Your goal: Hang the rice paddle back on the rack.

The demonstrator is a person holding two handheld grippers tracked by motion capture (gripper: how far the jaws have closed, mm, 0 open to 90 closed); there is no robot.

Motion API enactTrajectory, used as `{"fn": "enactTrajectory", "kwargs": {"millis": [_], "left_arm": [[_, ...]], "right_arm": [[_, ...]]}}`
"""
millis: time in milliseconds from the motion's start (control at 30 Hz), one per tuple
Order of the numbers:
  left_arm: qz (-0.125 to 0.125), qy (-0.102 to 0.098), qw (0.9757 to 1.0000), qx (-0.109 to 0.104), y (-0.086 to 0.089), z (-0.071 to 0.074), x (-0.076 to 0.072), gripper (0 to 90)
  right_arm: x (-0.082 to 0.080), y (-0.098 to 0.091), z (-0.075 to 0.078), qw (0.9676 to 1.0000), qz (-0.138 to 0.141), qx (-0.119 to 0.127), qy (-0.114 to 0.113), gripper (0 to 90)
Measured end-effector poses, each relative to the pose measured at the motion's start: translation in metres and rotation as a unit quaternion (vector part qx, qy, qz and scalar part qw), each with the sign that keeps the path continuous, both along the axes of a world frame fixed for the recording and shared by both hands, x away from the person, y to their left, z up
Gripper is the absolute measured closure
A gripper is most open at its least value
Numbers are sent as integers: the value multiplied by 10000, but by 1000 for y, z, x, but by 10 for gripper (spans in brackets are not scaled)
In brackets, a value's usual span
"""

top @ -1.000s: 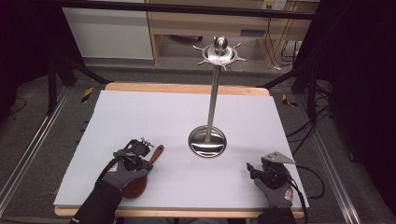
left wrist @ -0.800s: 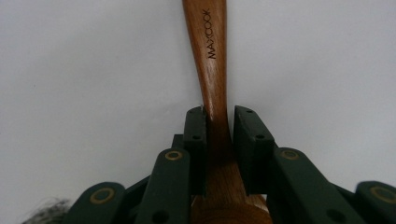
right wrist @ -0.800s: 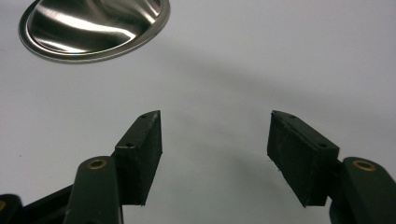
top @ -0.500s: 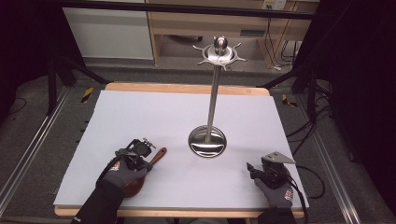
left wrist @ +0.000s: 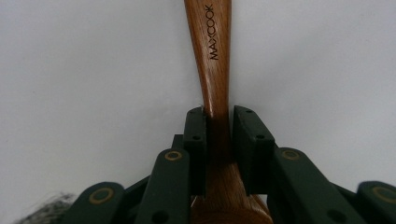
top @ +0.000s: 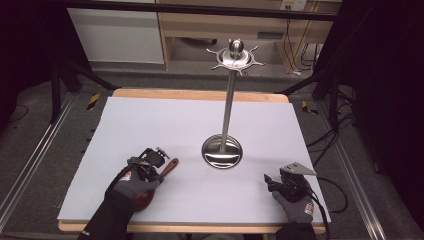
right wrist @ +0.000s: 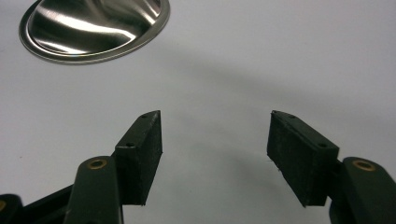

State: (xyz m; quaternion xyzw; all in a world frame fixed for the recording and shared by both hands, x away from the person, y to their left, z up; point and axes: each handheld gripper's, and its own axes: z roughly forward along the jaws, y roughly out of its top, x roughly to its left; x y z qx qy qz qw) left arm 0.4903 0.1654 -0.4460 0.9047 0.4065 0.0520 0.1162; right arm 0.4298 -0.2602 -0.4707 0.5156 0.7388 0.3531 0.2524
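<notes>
Left claw (left wrist: 218,128) on spoon neck
Jaws pinch the brown wooden spoon (left wrist: 215,60) near the worktop's front-left corner, likely for lifting; right claw (right wrist: 215,135) gapes wide, empty.

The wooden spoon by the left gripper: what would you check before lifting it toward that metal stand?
1. Left gripper astride the wooden spoon handle: ok.
2. Jaws pressing the handle: cannot tell; a slim gap shows on one side.
3. Spoon lying flat on the white mat: ok.
4. Right gripper open with nothing between its jaws: ok.
5. Metal stand upright, apart from both grippers: ok.
</notes>
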Motion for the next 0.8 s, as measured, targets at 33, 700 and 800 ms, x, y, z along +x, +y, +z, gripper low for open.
{"fn": "enactTrajectory", "kwargs": {"millis": [33, 700, 800], "left_arm": [[-1, -4, 10000, 4, 0, 0, 0, 751], [-52, -61, 10000, -21, 2, 1, 0, 771], [-60, -80, 9999, -23, 1, 1, -1, 771]], "right_arm": [[0, 0, 0, 10000, -4, 4, 3, 357], [0, 0, 0, 10000, -17, 15, 22, 360], [0, -1, 1, 10000, -21, 5, 14, 360]]}}
